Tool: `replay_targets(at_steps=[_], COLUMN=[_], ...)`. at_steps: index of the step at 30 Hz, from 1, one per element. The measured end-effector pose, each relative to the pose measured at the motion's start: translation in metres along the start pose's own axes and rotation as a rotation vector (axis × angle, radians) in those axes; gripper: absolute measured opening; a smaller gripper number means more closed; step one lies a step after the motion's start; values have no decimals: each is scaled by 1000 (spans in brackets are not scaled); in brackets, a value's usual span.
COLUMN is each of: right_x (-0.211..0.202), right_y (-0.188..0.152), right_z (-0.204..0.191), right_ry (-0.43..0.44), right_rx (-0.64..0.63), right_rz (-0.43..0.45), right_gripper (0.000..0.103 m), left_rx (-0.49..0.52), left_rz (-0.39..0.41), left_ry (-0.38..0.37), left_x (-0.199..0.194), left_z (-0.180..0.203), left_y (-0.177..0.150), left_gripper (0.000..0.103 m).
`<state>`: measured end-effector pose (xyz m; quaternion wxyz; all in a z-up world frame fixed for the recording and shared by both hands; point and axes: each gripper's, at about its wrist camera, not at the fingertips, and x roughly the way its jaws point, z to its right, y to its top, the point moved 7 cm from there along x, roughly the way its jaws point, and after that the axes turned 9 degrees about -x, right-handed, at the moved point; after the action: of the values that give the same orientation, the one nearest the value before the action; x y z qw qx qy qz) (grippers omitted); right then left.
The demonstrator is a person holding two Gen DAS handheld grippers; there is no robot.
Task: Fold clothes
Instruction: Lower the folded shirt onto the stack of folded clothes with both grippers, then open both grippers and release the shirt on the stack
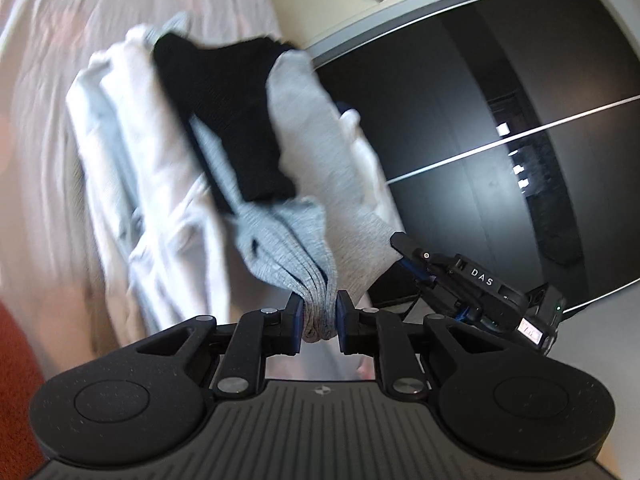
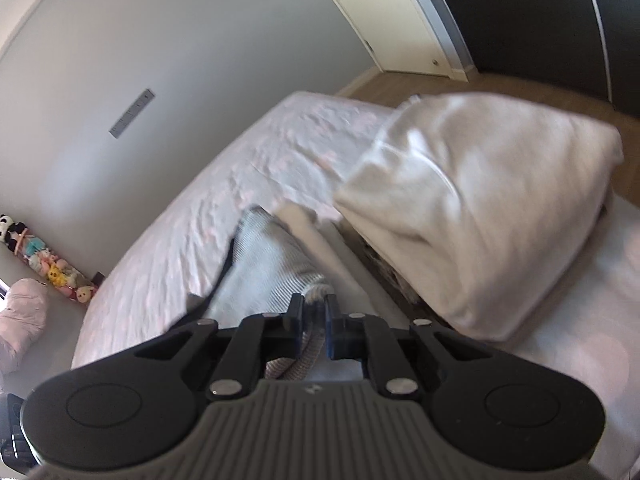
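In the left wrist view a grey garment with a black panel hangs stretched above the bed. My left gripper is shut on a bunched grey edge of it. The right gripper comes in from the right of that view and touches the same grey cloth lower down. The right wrist view shows my right gripper shut on a rolled hem of the grey ribbed garment. Both views are blurred by motion.
White clothes lie heaped on the pale pink bed sheet under the grey garment. A bulky cream garment sits to the right. Dark wardrobe doors stand beyond the bed. Soft toys line the wall on the floor.
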<state>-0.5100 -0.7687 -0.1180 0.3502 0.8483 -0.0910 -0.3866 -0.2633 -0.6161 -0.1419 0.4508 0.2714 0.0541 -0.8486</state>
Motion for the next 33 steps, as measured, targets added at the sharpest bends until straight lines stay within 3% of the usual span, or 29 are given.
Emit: replay_targets(at_steps=[7,11,15,17,19,21,27,29,31,33], right_x=[21,25,18,7,-6,-16,-46,-57,-69,-79], right_y=[-33,-42,-47,-49,-51,-52,-50,-48,-46,-46], right_z=[24,26,25,22,18,10,-44,-69,-96,-123], right_ry=[-9,-11,-40,-108,-168,-175,-175,-189,-195,-201], right_rx=[51,70,70,35,-5,-30,-99,-128,-162,-190], right_rz=[-37,-33,-8,11,41,69,147,197,246,276], right_gripper=[11,12,24,30,30,30,32,43,69,75], left_rx=[64,69,138,179,213,249,359,423,482,531], left_rz=[14,8,5,18,50,97,259,321,378,412], left_ry=[111,137,139,147,149,152,236,277,318,327], left_x=[9,9,-3,-16,-33,-52,-108,-123,-138,-148], left_z=[-17,-35,-29,-23,-18,-12,11,23,34,47], left_y=[-4,-5,-5,-3,2,7,22,25,24,22], left_gripper=[13,14,20,24,32,48,54,62,66,70])
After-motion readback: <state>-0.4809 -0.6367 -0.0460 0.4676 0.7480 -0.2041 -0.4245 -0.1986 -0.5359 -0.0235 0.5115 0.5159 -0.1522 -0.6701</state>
